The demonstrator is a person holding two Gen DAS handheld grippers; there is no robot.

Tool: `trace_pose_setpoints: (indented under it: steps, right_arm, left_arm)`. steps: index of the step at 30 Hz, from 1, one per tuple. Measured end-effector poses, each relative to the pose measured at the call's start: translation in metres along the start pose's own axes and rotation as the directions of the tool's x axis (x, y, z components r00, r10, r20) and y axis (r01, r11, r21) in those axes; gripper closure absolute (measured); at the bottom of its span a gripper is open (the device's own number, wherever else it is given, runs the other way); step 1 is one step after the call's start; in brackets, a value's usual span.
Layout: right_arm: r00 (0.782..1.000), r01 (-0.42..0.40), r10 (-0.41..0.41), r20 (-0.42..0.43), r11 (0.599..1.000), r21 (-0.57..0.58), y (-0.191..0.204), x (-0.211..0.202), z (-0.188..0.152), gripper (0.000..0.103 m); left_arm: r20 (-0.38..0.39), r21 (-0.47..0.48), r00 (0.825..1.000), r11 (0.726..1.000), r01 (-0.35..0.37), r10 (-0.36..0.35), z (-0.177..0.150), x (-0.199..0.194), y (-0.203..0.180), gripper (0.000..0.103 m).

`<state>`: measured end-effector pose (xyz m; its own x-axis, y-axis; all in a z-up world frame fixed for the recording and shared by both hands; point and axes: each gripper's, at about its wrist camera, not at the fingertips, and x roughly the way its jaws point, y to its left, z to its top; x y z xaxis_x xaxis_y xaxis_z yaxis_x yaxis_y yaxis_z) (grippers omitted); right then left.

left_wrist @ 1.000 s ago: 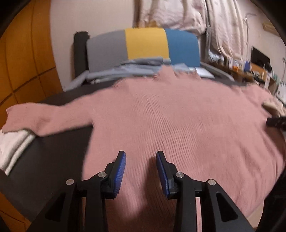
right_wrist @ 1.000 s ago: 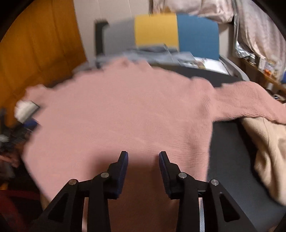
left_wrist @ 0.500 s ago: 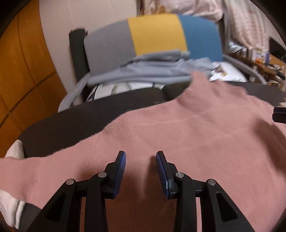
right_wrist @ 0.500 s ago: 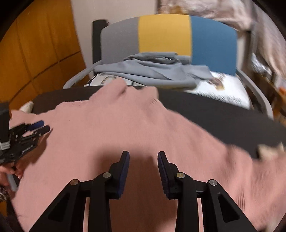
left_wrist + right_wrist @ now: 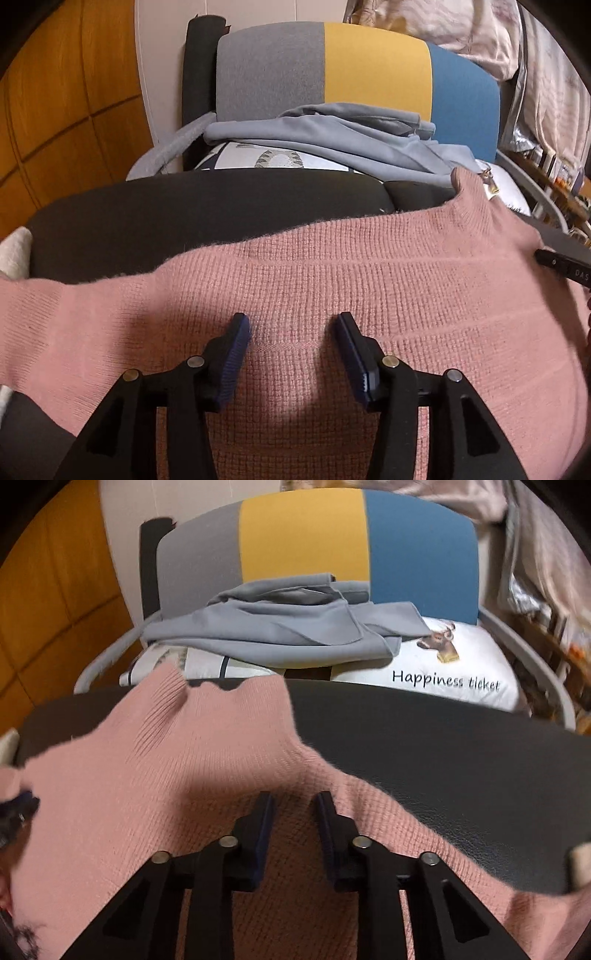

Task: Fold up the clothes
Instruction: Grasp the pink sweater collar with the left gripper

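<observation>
Left wrist view: one pink sweater (image 5: 369, 288) under the wide, just-opened left hand-held gripper (image 5: 293, 330); right hand-held gripper (image 5: 293, 805) narrow, closing.

Pink knit sweater (image 5: 332, 280) flat on table (image 5: 184, 210)

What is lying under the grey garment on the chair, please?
Under the grey garment a white cushion shows, printed with a deer head and "Happiness ticket". The garment hides the cushion's middle, so the rest of its print cannot be seen.
</observation>
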<state>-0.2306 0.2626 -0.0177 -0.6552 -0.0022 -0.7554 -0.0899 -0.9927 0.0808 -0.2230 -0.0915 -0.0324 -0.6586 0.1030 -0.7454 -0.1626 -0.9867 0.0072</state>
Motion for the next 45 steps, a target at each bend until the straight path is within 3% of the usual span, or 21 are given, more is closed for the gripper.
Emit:
trace_pose_setpoints:
  steps: [4,7,10,13,22,27,30,35,39,43,45]
  right_arm:
    - [0.993,0.112,-0.116,-0.023,0.985,-0.134,0.029,-0.005,0.01,0.078]
    - [0.998,-0.03,0.039,0.047,0.983,-0.179,0.069,-0.031,0.019,0.076]
    - [0.987,-0.157,0.163,-0.004,0.942,-0.296,0.124,-0.025,0.023,0.076]
    - [0.978,-0.207,0.19,-0.082,0.915,-0.345,0.166,0.002,0.02,0.076]
    - [0.993,-0.116,0.114,-0.025,0.95,-0.289,0.182,0.037,0.04,0.075]
    - [0.991,-0.132,0.13,-0.025,0.954,-0.269,0.174,0.035,0.049,0.074]
    - [0.975,-0.205,0.219,0.032,0.948,-0.245,0.149,0.0,0.043,0.068]
    - [0.997,-0.074,0.079,0.015,0.977,-0.201,0.081,-0.018,0.021,0.066]
    - [0.999,0.034,-0.038,-0.023,0.99,-0.14,0.023,-0.01,0.005,0.066]
    - [0.999,-0.042,0.042,0.01,0.999,0.02,-0.019,-0.013,0.0,0.066]
    - [0.999,-0.048,0.048,0.016,0.999,0.016,-0.019,-0.011,-0.001,0.063]
  left_arm:
    - [0.001,-0.013,1.0,1.0,0.009,-0.009,0.001,0.0,0.003,0.05]
    - [0.003,-0.004,1.0,1.0,-0.004,0.004,0.001,0.0,0.001,0.049]
    - [0.006,-0.007,1.0,1.0,-0.005,0.005,0.0,0.0,0.001,0.049]
    - [0.008,-0.01,1.0,1.0,-0.003,0.003,0.0,0.001,0.002,0.048]
    - [0.014,-0.013,1.0,1.0,-0.01,0.011,0.0,0.002,0.003,0.047]
    - [0.014,-0.01,1.0,1.0,-0.016,0.016,-0.001,0.002,0.002,0.046]
    - [0.014,-0.01,1.0,1.0,-0.018,0.018,0.0,0.003,0.002,0.046]
    - [0.014,-0.009,1.0,1.0,-0.022,0.022,0.001,0.002,0.001,0.045]
    - [0.012,-0.005,1.0,1.0,-0.027,0.027,0.002,0.003,0.001,0.045]
    - [-0.001,0.003,0.999,0.999,-0.032,0.032,0.005,0.002,-0.001,0.045]
    - [-0.015,0.001,1.0,1.0,-0.024,0.024,0.013,0.001,-0.004,0.045]
